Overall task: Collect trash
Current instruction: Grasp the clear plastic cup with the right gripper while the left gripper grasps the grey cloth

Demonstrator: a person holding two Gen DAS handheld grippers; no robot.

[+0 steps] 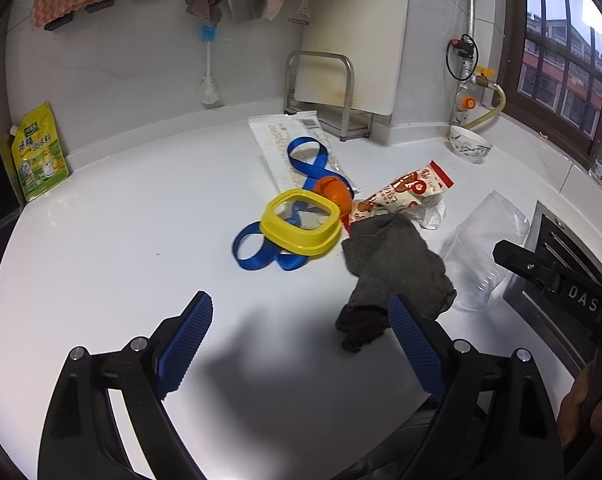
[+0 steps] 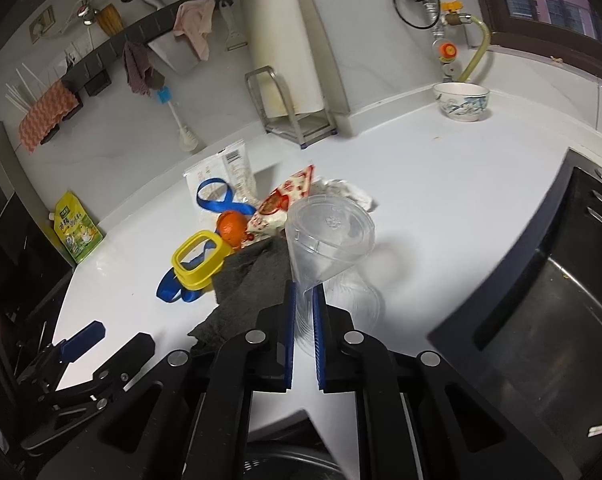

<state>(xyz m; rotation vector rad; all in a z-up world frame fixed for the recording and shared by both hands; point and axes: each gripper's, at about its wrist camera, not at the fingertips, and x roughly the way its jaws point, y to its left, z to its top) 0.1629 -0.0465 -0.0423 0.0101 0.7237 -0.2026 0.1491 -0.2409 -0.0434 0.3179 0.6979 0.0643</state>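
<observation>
A heap of litter lies mid-counter: a red-and-white snack wrapper (image 1: pixel 401 196), a long white wrapper (image 1: pixel 293 148), crumpled tissue (image 1: pixel 433 216), an orange fruit (image 1: pixel 333 194), a yellow plastic ring (image 1: pixel 301 224) and a blue strap (image 1: pixel 257 248). A grey cloth (image 1: pixel 397 268) droops beside them. My right gripper (image 2: pixel 305 288) is shut on the squashed rim of a clear plastic cup (image 2: pixel 329 236), which is tilted with its base pointing away from me. The cup (image 1: pixel 485 248) also shows at the right of the left wrist view. My left gripper (image 1: pixel 301 304) is open over bare counter, its right finger just in front of the cloth.
A patterned bowl (image 1: pixel 471 146) stands at the back right near the gas pipe. A steel sink (image 2: pixel 541 320) drops away on the right. A yellow pouch (image 1: pixel 39 152) leans on the left wall, and a cutting-board rack (image 1: pixel 321 92) stands at the back.
</observation>
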